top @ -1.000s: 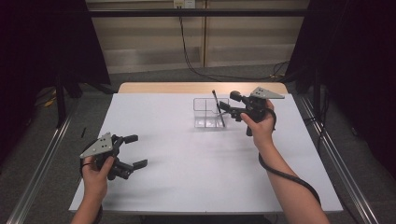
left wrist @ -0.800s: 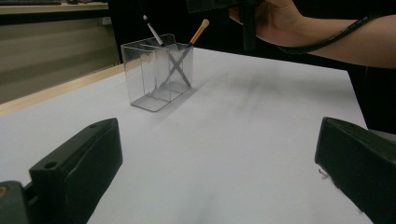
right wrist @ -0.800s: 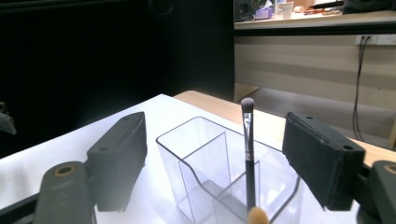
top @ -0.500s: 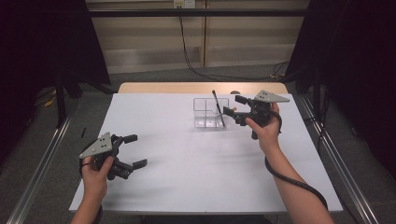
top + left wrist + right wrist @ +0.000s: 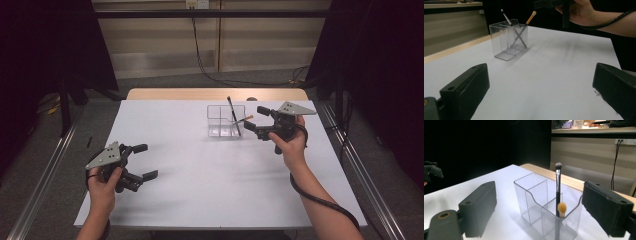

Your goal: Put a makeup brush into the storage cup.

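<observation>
A clear plastic organizer (image 5: 223,125) with several compartments stands at the back middle of the white table (image 5: 210,170). Two makeup brushes lean crossed inside it: a black-handled brush (image 5: 231,109) and an orange-tipped brush (image 5: 247,119). My right gripper (image 5: 256,118) hovers just right of the organizer, open; its jaws have just been opening, with nothing pressed between them. In the right gripper view the organizer (image 5: 529,195), black brush (image 5: 558,185) and orange tip (image 5: 561,208) stand ahead of the jaws. My left gripper (image 5: 145,161) is open at the front left, holding nothing.
The left gripper view looks across bare white table to the organizer (image 5: 507,40), with the other hand and its cable (image 5: 599,23) beyond it. A wooden strip (image 5: 215,94) edges the table's far side. Metal rails run along both sides.
My right gripper has drawn back to the right, away from the organizer, and its jaws stand wider. The left gripper has stayed put.
</observation>
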`<state>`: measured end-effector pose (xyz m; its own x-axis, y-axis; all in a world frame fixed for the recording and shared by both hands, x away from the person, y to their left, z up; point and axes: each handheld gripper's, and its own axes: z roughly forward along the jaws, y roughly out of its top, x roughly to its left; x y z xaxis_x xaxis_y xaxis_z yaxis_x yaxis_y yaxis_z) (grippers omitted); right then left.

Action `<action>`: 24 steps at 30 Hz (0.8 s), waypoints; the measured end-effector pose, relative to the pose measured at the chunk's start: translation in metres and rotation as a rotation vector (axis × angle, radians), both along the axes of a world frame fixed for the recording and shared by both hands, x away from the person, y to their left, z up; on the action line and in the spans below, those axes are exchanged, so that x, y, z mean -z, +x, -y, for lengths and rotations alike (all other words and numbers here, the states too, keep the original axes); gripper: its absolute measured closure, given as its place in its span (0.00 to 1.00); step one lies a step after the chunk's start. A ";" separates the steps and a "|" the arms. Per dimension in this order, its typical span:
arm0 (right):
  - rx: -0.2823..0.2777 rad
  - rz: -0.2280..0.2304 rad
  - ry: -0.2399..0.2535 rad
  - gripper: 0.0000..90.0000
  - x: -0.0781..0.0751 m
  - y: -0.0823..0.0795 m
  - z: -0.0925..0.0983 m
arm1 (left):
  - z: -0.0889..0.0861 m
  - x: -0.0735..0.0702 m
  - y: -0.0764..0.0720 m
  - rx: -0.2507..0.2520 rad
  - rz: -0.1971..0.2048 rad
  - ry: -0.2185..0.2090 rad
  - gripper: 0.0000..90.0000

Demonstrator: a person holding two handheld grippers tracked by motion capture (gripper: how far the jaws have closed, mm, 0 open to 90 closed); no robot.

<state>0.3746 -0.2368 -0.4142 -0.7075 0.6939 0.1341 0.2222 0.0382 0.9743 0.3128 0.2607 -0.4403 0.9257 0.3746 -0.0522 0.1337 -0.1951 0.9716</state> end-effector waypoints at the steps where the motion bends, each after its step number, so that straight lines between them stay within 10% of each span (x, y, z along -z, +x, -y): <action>1: -0.002 0.001 -0.007 0.12 0.000 -0.001 0.001 | 0.001 0.000 0.000 0.002 -0.001 -0.003 0.01; 24: -0.013 -0.004 -0.018 0.04 0.008 -0.025 0.020 | 0.003 0.001 0.001 0.004 -0.003 -0.003 0.01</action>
